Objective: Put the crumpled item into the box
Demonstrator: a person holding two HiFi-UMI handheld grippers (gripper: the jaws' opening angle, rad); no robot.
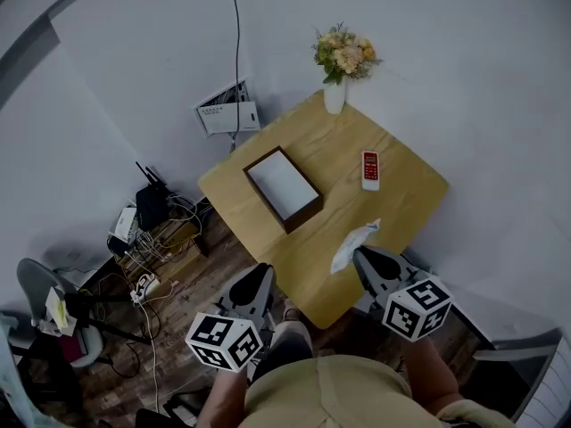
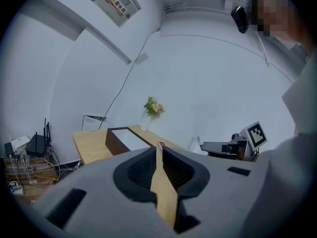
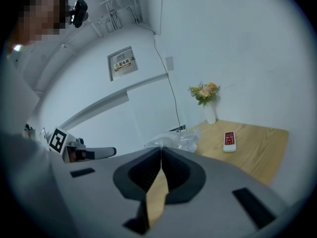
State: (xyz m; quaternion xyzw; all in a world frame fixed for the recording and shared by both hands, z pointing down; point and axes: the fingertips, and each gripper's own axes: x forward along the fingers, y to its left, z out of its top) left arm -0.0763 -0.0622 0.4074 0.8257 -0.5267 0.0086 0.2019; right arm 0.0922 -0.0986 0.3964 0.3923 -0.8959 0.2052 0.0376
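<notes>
A crumpled clear plastic item (image 1: pixel 353 243) lies near the front edge of the wooden table (image 1: pixel 401 203). My right gripper (image 1: pixel 359 252) has its jaws shut, tips right against the plastic. In the right gripper view the plastic (image 3: pixel 173 139) bunches just past that gripper (image 3: pixel 161 148); whether a fold is pinched cannot be told. The dark open box (image 1: pixel 283 188) with a white inside stands mid-table, left of the item. My left gripper (image 1: pixel 259 272) is shut and empty, just off the table's front-left edge. From the left gripper (image 2: pixel 159 145) view, the box (image 2: pixel 126 139) is ahead to the left.
A red and white remote (image 1: pixel 370 169) lies right of the box. A white vase of flowers (image 1: pixel 342 61) stands on the far corner. Left of the table the floor holds a router, cables and power strips (image 1: pixel 152 221), and a chair (image 1: pixel 40 315).
</notes>
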